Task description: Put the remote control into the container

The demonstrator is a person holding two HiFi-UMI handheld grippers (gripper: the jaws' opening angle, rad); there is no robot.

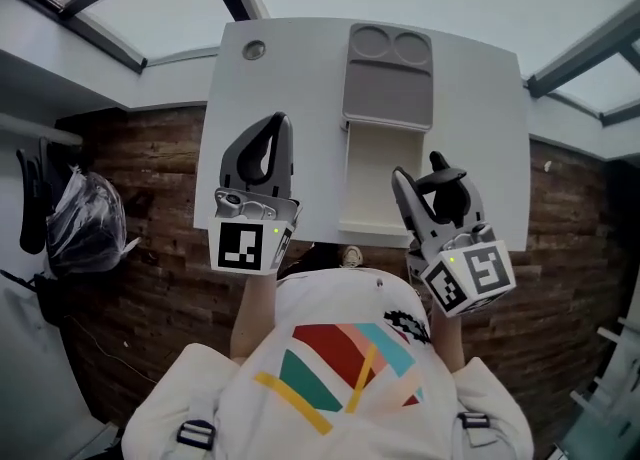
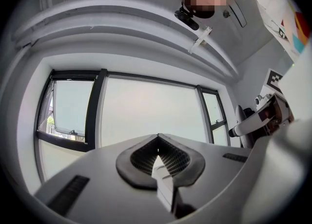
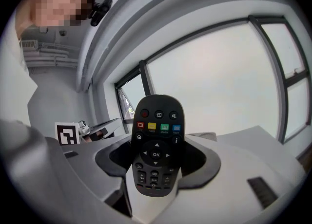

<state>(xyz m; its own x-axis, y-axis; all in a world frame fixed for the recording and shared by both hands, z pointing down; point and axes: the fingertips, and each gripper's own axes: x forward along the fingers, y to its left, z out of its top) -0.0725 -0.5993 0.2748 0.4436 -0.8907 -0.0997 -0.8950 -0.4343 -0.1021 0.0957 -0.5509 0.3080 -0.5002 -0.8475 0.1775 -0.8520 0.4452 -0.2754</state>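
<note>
The right gripper (image 1: 425,188) is pinching the remote control (image 3: 156,145) by its lower end. Its jaws are spread only as far as the body is wide, and the button face is turned back toward that gripper's camera. The remote points upward at the window rather than down at the table (image 1: 270,78), so it is in the air, over the table's near edge and just right of the open container (image 1: 346,178) (whose grey lid (image 1: 388,88) lies hinged back on the far side). I judge this grip suits a carry: the free end can be tipped forward and lowered into the container. The left gripper (image 1: 272,133), raised at the container's left, has its jaws pressed together on nothing, probably kept clear.
</note>
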